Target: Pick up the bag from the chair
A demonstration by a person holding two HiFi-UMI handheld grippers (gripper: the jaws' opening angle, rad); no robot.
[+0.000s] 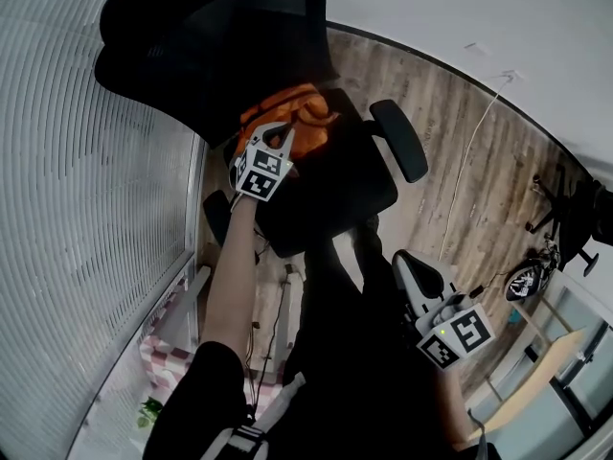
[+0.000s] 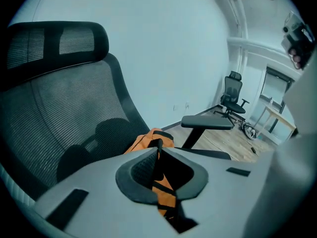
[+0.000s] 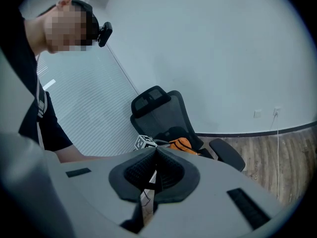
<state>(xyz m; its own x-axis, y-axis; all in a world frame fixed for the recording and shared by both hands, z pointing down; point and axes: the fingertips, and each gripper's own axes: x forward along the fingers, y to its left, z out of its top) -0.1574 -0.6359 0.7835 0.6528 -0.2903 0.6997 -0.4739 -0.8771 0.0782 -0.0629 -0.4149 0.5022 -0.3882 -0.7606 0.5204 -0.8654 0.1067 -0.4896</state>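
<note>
An orange bag (image 1: 305,121) with black straps lies on the seat of a black mesh office chair (image 1: 330,195). My left gripper (image 1: 284,140) reaches down to the bag's near edge. In the left gripper view its jaws meet at the tips, shut on a black strap of the bag (image 2: 148,139), and orange fabric shows in the gap behind them. My right gripper (image 1: 407,266) hangs low to the right, away from the chair, shut with nothing in it. From the right gripper view the bag (image 3: 181,144) and chair (image 3: 158,108) are far off.
The chair's right armrest (image 1: 397,140) juts out beside the bag. A ribbed blind wall (image 1: 86,209) runs along the left. A white cable (image 1: 469,161) crosses the wooden floor. Another office chair (image 2: 233,90) and a desk (image 1: 536,372) stand farther away.
</note>
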